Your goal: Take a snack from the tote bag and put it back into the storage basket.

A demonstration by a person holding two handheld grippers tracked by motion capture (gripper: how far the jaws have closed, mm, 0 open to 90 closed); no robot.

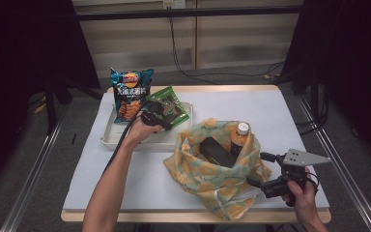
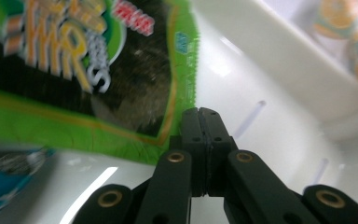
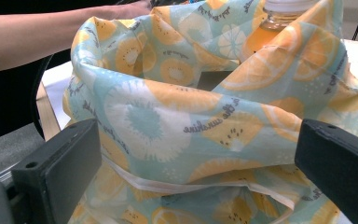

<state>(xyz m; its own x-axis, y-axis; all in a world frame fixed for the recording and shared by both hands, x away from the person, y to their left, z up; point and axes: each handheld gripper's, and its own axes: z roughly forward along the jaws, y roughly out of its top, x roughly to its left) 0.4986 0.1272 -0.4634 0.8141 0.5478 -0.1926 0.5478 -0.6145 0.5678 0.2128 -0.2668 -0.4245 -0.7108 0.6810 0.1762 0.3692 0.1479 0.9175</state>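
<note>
A green snack packet [image 1: 174,107] [image 2: 74,70] lies in a white tray [image 1: 107,135] [image 2: 270,93]. My left gripper [image 1: 155,115] [image 2: 203,114] is over the tray with its jaws pressed together at the packet's lower corner; I cannot tell whether the thin edge is pinched between them. A citrus-print cloth bag [image 1: 212,179] [image 3: 177,121] stands open at the table's front. Inside it are an orange drink bottle [image 1: 240,135] [image 3: 279,18] and a black box [image 1: 216,152]. My right gripper [image 1: 266,170] [image 3: 198,163] is open, one jaw on either side of the bag's near wall.
A blue chip bag [image 1: 131,92] [image 2: 4,177] stands upright at the tray's far left. The tray sits at the back left of the white table [image 1: 125,188]. Cables run over the floor behind the table, and dark curtains flank it.
</note>
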